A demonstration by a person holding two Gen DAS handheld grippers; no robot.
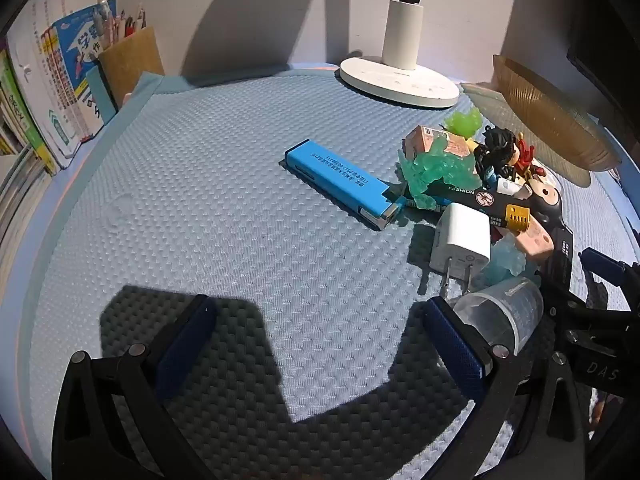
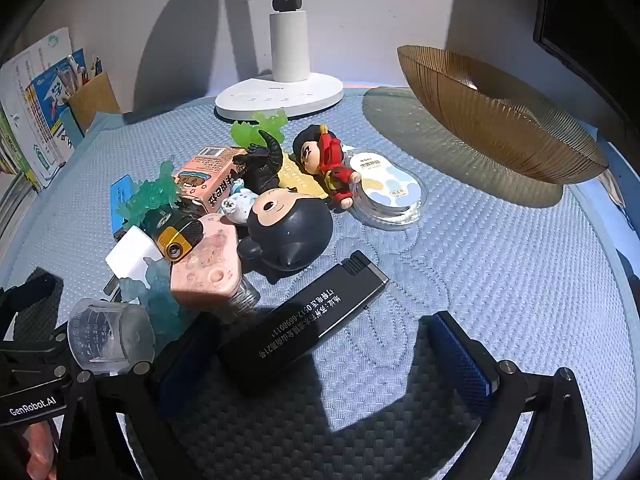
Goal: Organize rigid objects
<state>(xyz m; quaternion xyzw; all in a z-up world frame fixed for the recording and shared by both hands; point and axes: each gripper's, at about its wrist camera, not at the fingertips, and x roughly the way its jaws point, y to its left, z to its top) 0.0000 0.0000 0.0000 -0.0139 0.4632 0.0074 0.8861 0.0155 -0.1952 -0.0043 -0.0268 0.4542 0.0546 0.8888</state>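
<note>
Nearest, the left tool [image 1: 316,340] stands wide with nothing but the blue quilted mat [image 1: 224,240] of the worktop between its fingers; a clear cup [image 1: 504,312] lies on its side just outside its right finger. The right tool [image 2: 320,354] is equally wide, and the near end of a black lighter [image 2: 304,320] lies on the mat between its fingers, close to the left pad, without being gripped. Beyond the left tool, a white plug [image 1: 460,242] stands at the edge of a heap of small toys [image 2: 256,200], and a blue lighter [image 1: 340,184] lies alone to the heap's left. A round tape case [image 2: 386,194] rests at the heap's right. Farthest, a white lamp base [image 2: 280,94] stands by the wall, an amber ribbed bowl [image 2: 500,120] to its right, books [image 1: 48,92] at far left.
</note>
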